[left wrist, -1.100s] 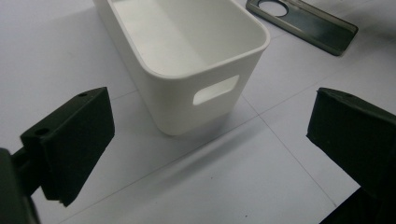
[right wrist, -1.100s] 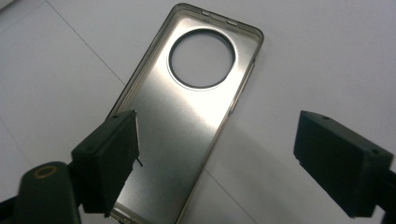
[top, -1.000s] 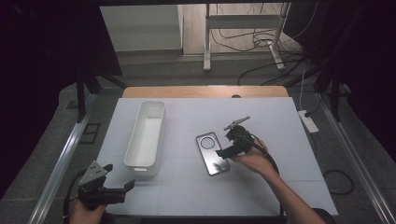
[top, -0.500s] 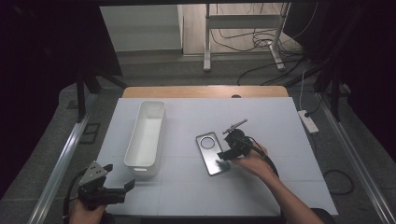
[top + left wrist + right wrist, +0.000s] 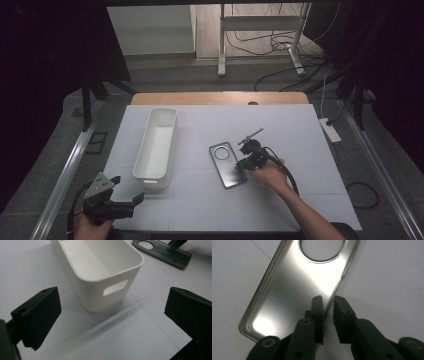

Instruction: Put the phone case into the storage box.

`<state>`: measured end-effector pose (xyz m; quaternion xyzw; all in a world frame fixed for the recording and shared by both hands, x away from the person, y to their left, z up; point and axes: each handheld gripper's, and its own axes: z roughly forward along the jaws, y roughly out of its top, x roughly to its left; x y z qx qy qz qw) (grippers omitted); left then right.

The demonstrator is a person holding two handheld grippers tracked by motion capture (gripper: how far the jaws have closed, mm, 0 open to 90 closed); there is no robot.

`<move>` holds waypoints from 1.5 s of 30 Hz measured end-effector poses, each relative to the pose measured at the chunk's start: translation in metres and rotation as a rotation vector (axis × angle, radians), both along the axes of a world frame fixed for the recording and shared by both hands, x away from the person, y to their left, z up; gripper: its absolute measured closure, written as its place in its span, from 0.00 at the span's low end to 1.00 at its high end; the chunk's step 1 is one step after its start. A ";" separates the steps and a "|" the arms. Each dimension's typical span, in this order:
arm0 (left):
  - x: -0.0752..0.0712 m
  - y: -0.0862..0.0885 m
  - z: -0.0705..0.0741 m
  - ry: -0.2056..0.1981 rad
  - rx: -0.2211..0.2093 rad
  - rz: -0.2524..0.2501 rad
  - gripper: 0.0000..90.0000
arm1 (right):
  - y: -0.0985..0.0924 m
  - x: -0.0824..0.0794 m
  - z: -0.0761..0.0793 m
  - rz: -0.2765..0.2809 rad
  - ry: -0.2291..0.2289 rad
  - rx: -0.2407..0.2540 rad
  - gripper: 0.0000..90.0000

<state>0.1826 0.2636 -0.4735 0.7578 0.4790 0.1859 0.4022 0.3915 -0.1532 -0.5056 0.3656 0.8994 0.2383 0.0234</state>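
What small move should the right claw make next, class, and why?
Probably lift the metal plate slightly off the table. The right claw has just been closing, and its jaws now straddle the plate's long edge with a narrow gap between them, while the plate lies flat. The white bin stands empty beside it, a likely destination. The left claw waits open.
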 end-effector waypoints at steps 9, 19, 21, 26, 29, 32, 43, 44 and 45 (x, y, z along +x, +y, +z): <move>0.001 0.000 0.000 0.002 -0.005 -0.010 0.02 | 0.002 -0.001 0.001 0.002 0.006 -0.018 0.99; 0.001 0.000 0.001 0.000 -0.010 -0.033 0.03 | 0.001 -0.009 0.014 0.030 -0.060 0.020 0.99; 0.000 -0.001 0.001 -0.006 -0.003 -0.030 0.01 | -0.001 -0.011 0.018 0.031 -0.071 0.034 0.99; 0.001 -0.003 0.002 -0.006 -0.029 -0.037 0.00 | -0.007 -0.015 0.029 0.031 -0.102 0.063 0.99; 0.002 -0.005 0.003 0.001 -0.043 -0.050 0.00 | -0.010 -0.016 0.034 0.026 -0.110 0.081 0.99; 0.004 -0.010 0.006 0.003 -0.066 -0.085 0.00 | -0.015 -0.018 0.041 0.016 -0.127 0.109 0.99; 0.019 -0.032 0.013 -0.021 -0.086 -0.158 0.00 | -0.036 -0.029 0.055 -0.006 -0.155 0.145 0.99; 0.022 -0.035 0.013 -0.020 -0.092 -0.165 0.00 | -0.036 -0.029 0.056 -0.010 -0.157 0.148 0.99; 0.023 -0.037 0.014 -0.021 -0.097 -0.173 0.00 | -0.038 -0.031 0.057 -0.009 -0.162 0.151 0.99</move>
